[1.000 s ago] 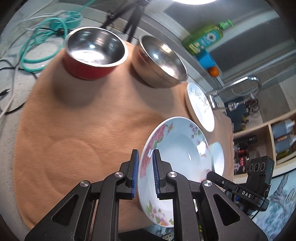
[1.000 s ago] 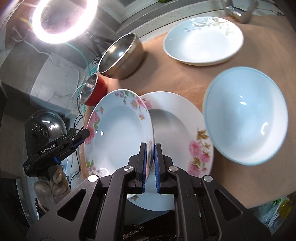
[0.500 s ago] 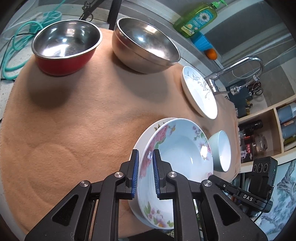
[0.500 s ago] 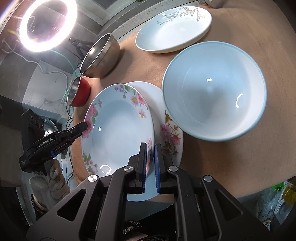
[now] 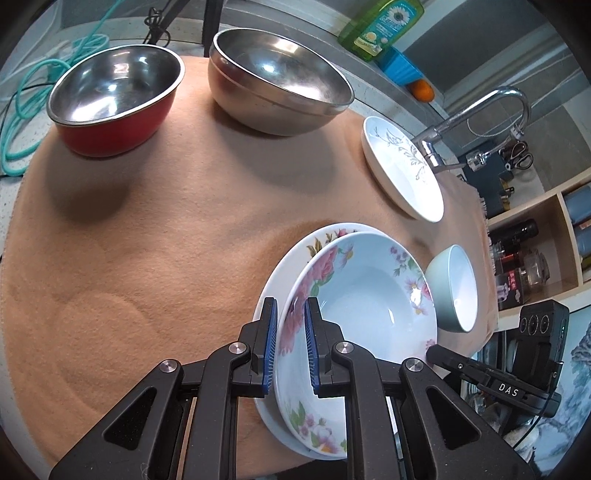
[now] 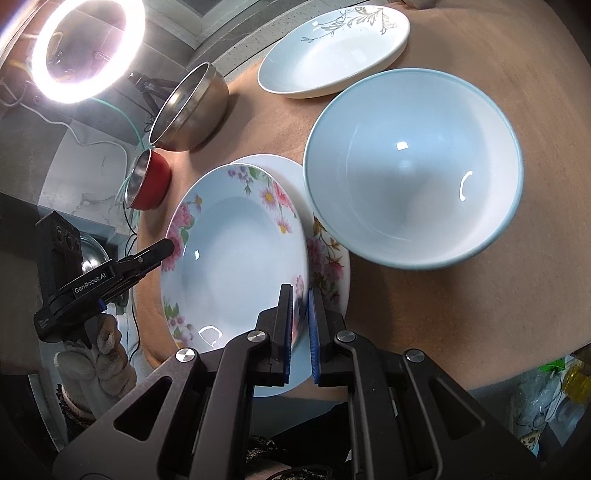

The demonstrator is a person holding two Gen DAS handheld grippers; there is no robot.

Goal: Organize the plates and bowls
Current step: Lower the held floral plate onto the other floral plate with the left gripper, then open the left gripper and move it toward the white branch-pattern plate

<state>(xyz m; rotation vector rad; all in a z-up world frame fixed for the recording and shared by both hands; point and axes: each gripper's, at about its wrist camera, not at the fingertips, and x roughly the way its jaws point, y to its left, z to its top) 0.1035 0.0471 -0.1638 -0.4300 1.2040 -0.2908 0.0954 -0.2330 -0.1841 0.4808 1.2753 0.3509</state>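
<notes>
A pale blue floral plate [image 5: 369,295] [image 6: 229,258] sits on top of a white floral plate [image 5: 291,258] [image 6: 328,258] on the tan cloth. My left gripper [image 5: 290,345] straddles one rim of the blue plate, its jaws slightly parted around it. My right gripper [image 6: 300,332] straddles the opposite rim, jaws also slightly parted. A pale blue bowl [image 6: 413,170] [image 5: 454,288] stands right beside the stack. A white plate with a grey leaf pattern [image 5: 402,166] [image 6: 332,48] lies farther off. A red steel-lined bowl [image 5: 114,99] [image 6: 147,181] and a steel bowl [image 5: 277,77] [image 6: 188,107] stand at the far side.
The tan cloth [image 5: 147,229] covers the counter. A faucet [image 5: 476,110] rises past the leaf plate. A green soap bottle [image 5: 380,26] stands behind the steel bowl. A ring light [image 6: 85,48] shines at the far left in the right wrist view. Shelves [image 5: 546,240] hold bottles.
Both grippers lowered the blue floral plate onto the white floral plate. Their jaws have loosened from a tight clamp on its rims to a small gap.
</notes>
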